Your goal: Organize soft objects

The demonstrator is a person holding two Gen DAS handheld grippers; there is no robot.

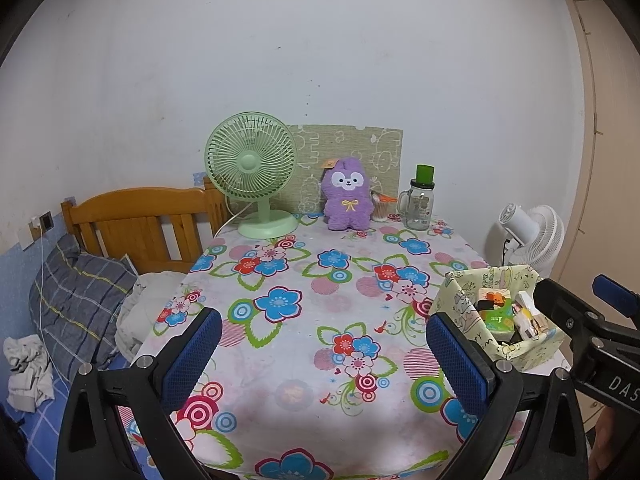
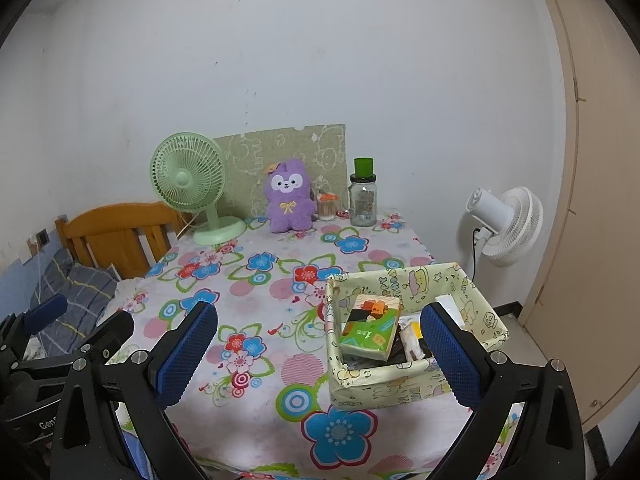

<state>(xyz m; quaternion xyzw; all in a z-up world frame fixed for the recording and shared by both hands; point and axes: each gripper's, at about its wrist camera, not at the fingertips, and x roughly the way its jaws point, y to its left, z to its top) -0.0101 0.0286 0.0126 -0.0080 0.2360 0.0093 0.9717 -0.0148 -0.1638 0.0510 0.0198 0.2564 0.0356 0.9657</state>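
A purple plush toy (image 1: 346, 197) stands upright at the far edge of the flowered table (image 1: 304, 320), also in the right wrist view (image 2: 289, 198). A pale yellow paper-covered box (image 2: 416, 376) sits at the table's right front and holds a green tissue pack (image 2: 370, 330) and small packets; it also shows in the left wrist view (image 1: 460, 300). My left gripper (image 1: 324, 354) is open and empty over the near table. My right gripper (image 2: 320, 348) is open and empty, its right finger (image 2: 450, 354) in front of the box.
A green desk fan (image 1: 252, 168), a glass jar with a green cup on top (image 1: 420, 200) and a small cotton-swab jar (image 1: 380, 206) stand at the table's back. A bed with a pillow (image 1: 76, 300) lies left. A white fan (image 2: 504, 226) stands right.
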